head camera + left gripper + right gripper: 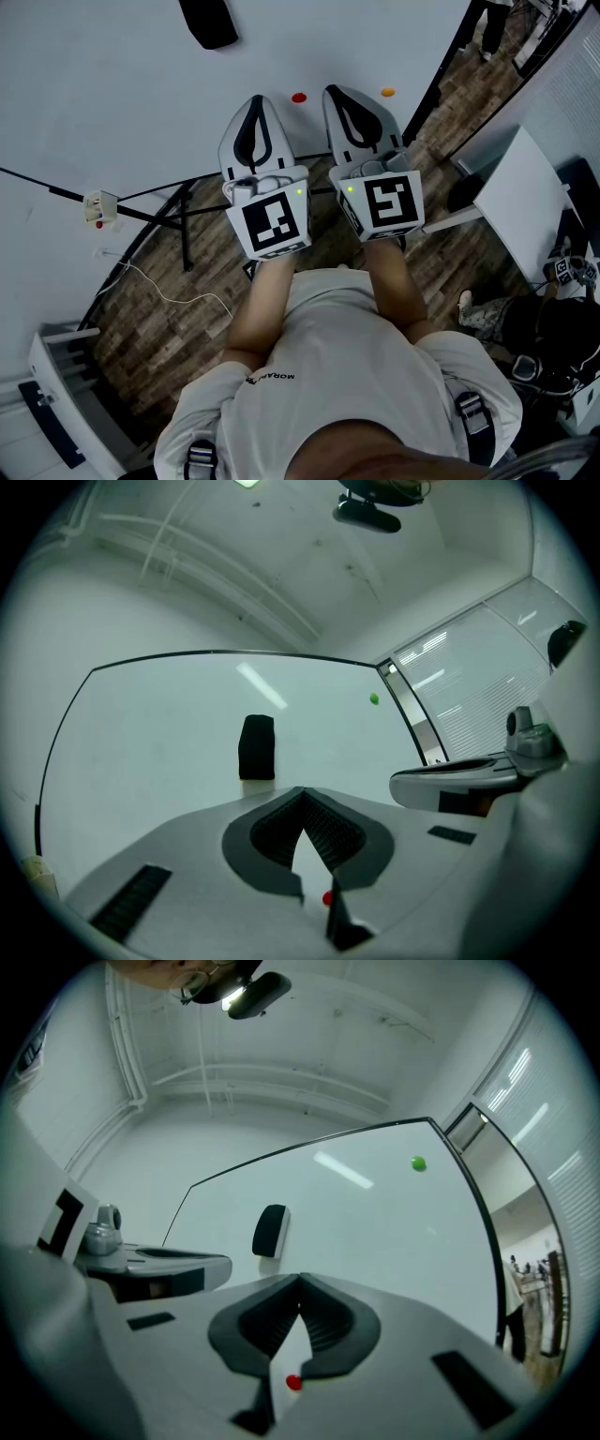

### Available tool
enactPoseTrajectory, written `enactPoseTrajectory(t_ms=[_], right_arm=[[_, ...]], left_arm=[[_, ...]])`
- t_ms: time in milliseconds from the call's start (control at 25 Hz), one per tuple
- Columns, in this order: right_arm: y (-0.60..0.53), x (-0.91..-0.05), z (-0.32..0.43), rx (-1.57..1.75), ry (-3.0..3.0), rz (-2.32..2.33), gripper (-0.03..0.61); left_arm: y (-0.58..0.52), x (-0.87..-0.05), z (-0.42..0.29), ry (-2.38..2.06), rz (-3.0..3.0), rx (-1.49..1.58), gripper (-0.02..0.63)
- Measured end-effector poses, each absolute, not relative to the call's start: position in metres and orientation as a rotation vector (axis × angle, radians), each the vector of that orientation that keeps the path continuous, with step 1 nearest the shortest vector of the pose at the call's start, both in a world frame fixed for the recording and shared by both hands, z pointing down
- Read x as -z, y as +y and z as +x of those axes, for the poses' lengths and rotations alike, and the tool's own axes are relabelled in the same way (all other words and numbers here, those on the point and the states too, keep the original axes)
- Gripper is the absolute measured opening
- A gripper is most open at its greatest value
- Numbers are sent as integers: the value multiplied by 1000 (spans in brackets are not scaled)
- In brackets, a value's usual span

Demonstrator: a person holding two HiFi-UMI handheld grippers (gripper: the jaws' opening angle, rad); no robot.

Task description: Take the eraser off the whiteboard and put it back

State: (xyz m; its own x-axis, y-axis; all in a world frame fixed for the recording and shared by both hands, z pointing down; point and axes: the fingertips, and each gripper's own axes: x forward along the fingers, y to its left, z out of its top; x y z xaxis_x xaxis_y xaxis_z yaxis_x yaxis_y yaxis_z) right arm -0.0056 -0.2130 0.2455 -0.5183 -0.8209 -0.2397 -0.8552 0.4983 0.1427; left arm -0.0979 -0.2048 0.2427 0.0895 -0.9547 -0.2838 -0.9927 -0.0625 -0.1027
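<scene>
Both left gripper point(302, 791), right gripper point(300, 1279) jaws together, empty.

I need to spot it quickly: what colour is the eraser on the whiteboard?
The eraser is black, seen best in the left gripper view.

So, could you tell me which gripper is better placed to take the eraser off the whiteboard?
Left, probably. The eraser sits on the whiteboard on the left gripper's side, nearly straight ahead in its view; the right gripper is farther off. Both are shut.
</scene>
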Motion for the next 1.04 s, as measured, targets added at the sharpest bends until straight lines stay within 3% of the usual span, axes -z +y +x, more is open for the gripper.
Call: enactPoseTrajectory(t_ms=[1040], right_arm=[[-213, -252, 2, -352, 2587, -1482, 12]], left_arm=[[-199, -250, -88, 1924, -2129, -183, 3]])
